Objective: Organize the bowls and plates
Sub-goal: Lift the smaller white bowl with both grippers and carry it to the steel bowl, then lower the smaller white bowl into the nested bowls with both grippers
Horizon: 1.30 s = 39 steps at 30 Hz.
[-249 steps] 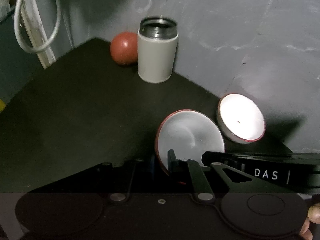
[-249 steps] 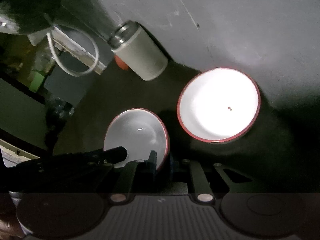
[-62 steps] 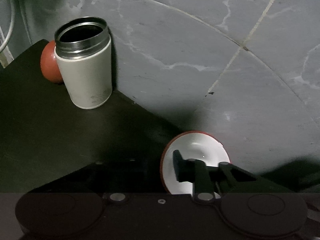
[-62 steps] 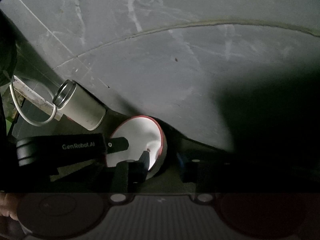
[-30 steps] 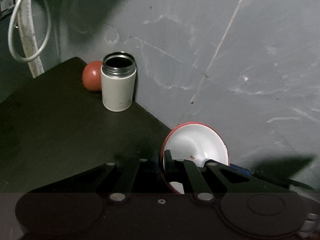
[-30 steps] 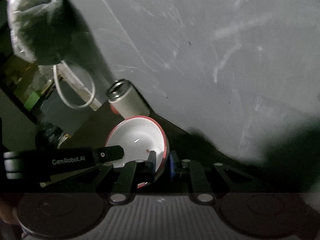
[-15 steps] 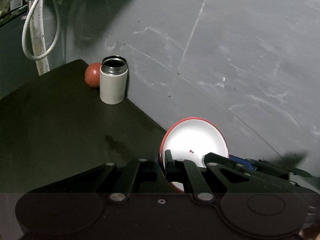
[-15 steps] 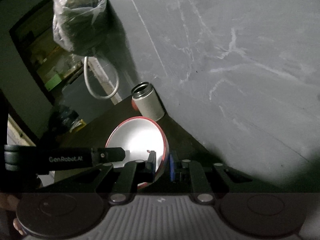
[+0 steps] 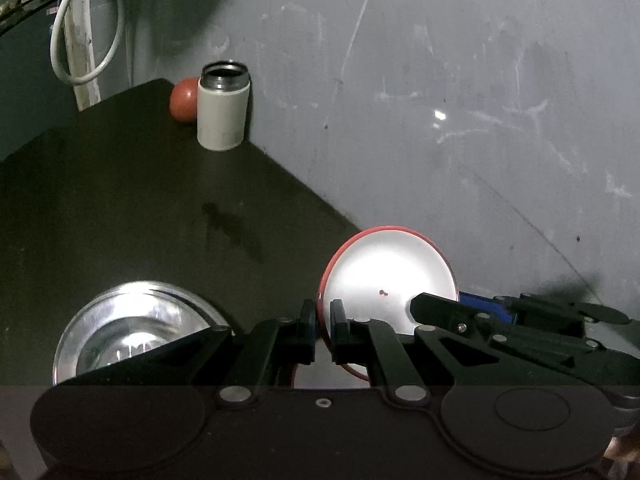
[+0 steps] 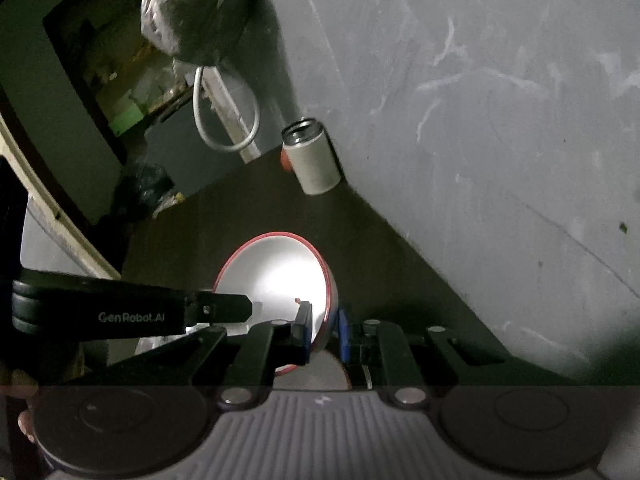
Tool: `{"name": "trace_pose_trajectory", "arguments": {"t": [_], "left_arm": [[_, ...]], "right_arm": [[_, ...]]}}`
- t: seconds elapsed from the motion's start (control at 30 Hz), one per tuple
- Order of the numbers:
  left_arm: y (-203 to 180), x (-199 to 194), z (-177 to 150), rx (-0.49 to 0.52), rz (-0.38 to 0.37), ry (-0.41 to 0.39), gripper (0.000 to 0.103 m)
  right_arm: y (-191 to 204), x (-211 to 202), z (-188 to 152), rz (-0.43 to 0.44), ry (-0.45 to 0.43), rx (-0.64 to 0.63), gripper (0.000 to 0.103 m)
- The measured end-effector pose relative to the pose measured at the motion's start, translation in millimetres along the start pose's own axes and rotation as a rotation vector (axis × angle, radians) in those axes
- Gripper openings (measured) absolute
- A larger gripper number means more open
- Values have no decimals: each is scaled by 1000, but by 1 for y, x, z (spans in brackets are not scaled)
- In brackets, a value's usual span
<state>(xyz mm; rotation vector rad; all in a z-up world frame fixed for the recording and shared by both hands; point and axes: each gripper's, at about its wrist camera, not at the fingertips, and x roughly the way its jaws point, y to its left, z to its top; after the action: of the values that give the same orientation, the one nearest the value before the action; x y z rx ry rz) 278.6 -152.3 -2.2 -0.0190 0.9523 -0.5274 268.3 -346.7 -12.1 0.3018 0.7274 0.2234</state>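
Gripping the red-rimmed bowl [image 9: 386, 276] by opposite rims, your left gripper [image 9: 323, 320] and right gripper [image 10: 323, 330] have fingers narrowed on it, near the steel bowl [image 9: 128, 324] on the dark surface [image 9: 120, 208].

The red-rimmed bowl [image 9: 384, 280] loses its lower edge at 6 o'clock behind the left tongs [image 9: 322, 320]. The steel bowl [image 9: 132, 324] at 8 o'clock is half covered by the same linkage. Behind the white canister [image 9: 222, 114], the red ball [image 9: 183, 99] shows only partly.
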Motion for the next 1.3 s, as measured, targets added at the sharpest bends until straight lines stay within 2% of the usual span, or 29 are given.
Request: {"name": "trace_pose_trajectory", "arguments": {"t": [0.4,0.8,1.3], "left_arm": [[1,-6,-25,-28,4,45,8],[1,0,-44,-91,9,135,12],[3,15,-40,-125,24,204,12]], "right_arm": [[5,-11,-19,22,66,-50,15],[7,1,-21,29,150,-66,15],[3,18,-21,-2,247,-81,15]]}}
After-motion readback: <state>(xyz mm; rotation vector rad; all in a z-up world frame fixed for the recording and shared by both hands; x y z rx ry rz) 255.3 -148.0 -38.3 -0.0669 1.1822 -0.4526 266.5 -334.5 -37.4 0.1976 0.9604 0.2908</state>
